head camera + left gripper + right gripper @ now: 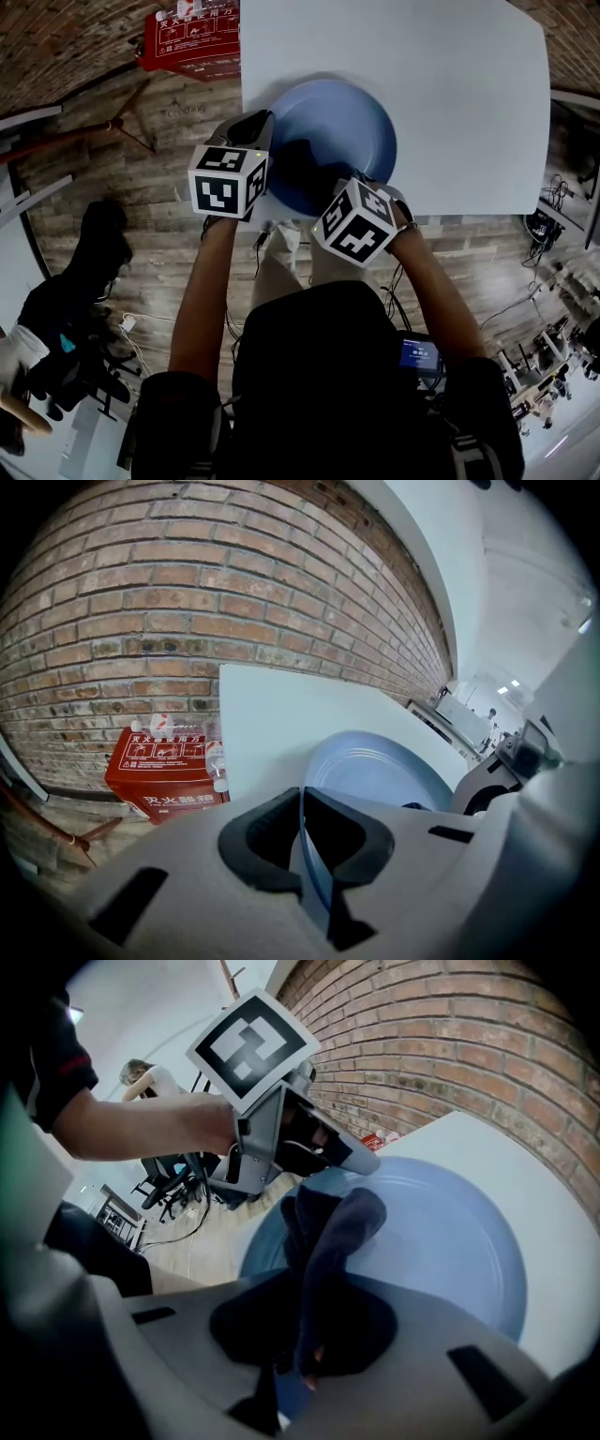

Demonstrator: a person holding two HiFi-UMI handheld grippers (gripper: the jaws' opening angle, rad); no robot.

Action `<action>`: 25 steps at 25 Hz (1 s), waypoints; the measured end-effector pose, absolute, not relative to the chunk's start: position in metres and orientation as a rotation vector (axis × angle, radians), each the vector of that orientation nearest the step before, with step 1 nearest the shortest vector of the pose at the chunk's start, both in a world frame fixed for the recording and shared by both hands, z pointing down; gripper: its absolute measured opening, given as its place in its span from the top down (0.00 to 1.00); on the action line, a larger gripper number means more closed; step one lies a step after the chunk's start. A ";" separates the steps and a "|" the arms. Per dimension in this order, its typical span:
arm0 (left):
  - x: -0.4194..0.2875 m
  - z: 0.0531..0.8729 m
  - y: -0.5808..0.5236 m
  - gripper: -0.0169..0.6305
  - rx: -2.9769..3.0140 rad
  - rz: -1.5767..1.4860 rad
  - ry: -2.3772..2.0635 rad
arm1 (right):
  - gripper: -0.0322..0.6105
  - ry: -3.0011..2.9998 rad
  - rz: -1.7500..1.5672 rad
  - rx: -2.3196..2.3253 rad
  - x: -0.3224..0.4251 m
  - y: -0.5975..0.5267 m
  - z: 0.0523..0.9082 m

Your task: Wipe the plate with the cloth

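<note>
At the far left, a red box [167,766] stood on the floor by the brick wall [187,621], beside the white table [272,714]. Next came our left gripper [302,841], its tongs pinched together on the near left rim of the blue plate [380,771], with the thin edge running straight between the pads. The plate sat at the near edge of the table with its hollow face turned up towards us. Being round, it had no long axis, and we could not tell whether the gripped side was raised off the table.

We judged the plate stiff, smooth and breakable, so the rim was the sensible place to hold it, firmly but not hard.

The dark cloth [328,1232] lay on the near part of the plate, bunched into a soft fold. Its long axis ran from our right gripper [305,1330] out towards the plate's middle. That gripper's tongs were clamped on the cloth's near end. We judged the cloth limp and light, so it would drag easily.
</note>
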State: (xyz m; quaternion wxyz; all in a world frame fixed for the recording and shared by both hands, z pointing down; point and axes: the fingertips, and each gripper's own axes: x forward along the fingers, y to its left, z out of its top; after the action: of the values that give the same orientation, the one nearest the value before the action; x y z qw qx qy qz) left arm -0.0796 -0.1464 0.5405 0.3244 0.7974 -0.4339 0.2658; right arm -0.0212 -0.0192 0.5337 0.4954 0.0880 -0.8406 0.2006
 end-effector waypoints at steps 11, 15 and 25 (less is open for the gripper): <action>-0.080 0.539 -0.146 0.92 2.094 0.691 -1.132 | 0.86 -2.058 0.472 0.217 -0.040 -0.039 0.531; -0.080 0.540 -0.146 0.92 2.090 0.687 -1.130 | 0.86 -2.072 0.495 0.252 -0.041 -0.054 0.531; -0.081 0.540 -0.148 0.92 2.094 0.686 -1.117 | 0.86 -2.059 0.502 0.338 -0.037 -0.081 0.531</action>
State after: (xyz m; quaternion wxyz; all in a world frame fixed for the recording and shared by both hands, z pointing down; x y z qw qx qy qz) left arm -0.0812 -0.1478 0.5401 0.3292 0.8003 -0.4271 0.2622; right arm -0.0367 -0.0810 0.5307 0.4776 0.1383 -0.8429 0.2054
